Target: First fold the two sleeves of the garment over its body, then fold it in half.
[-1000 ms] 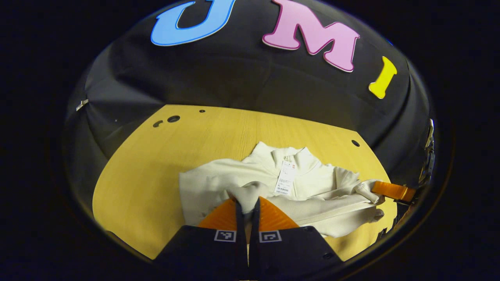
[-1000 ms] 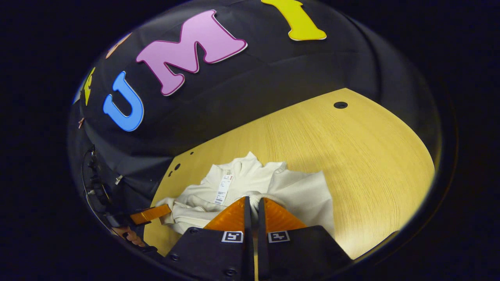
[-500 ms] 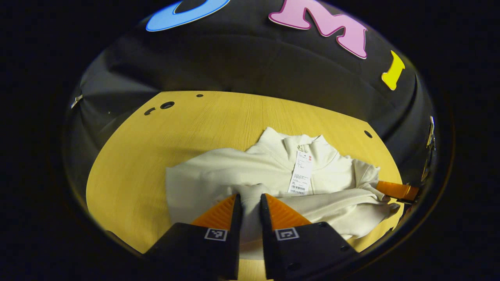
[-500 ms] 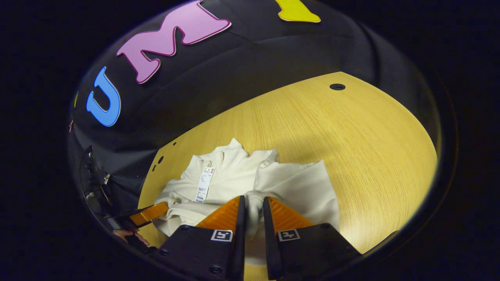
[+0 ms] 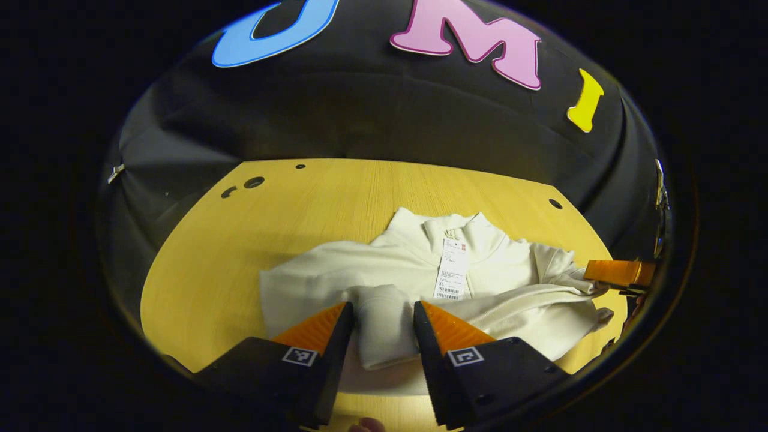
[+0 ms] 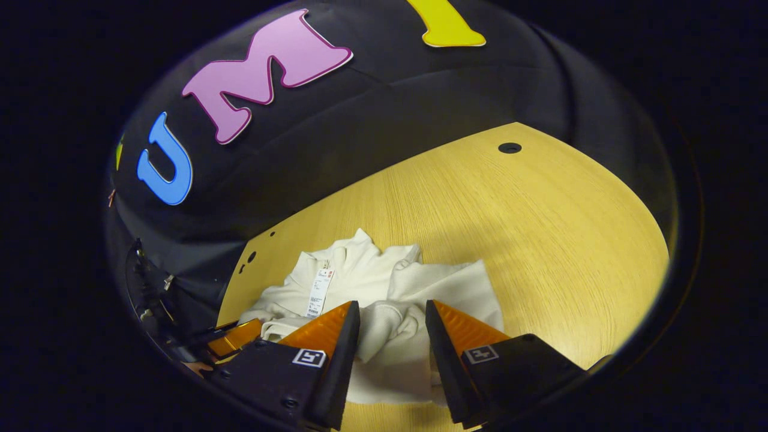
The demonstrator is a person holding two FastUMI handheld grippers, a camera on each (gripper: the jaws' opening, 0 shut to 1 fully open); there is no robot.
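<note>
A: Item one, change since the earlier frames: the jaws of both grippers, which had been pinched on cream fabric, were found parted and the cloth released.

B: Left gripper?

A: Jaws recorded as apart, with a sleeve cuff lying loose between them, pressed by neither finger as far as could be seen.

B: Right gripper?

A: Likewise spread. A bunched fold of sleeve was noted in the gap, not clamped. This gripper was also seen at the right edge of the left gripper view, just beside the garment's edge.

B: Item two, the garment?

A: A cream garment was logged as lying on the table, collar towards the booth wall, with a paper tag resting on its chest. Both sleeves were laid across the body. In the right gripper view the same garment was seen just ahead of the fingers.

B: Other entries?

A: Several small dark holes were listed at the table's far corners.
</note>
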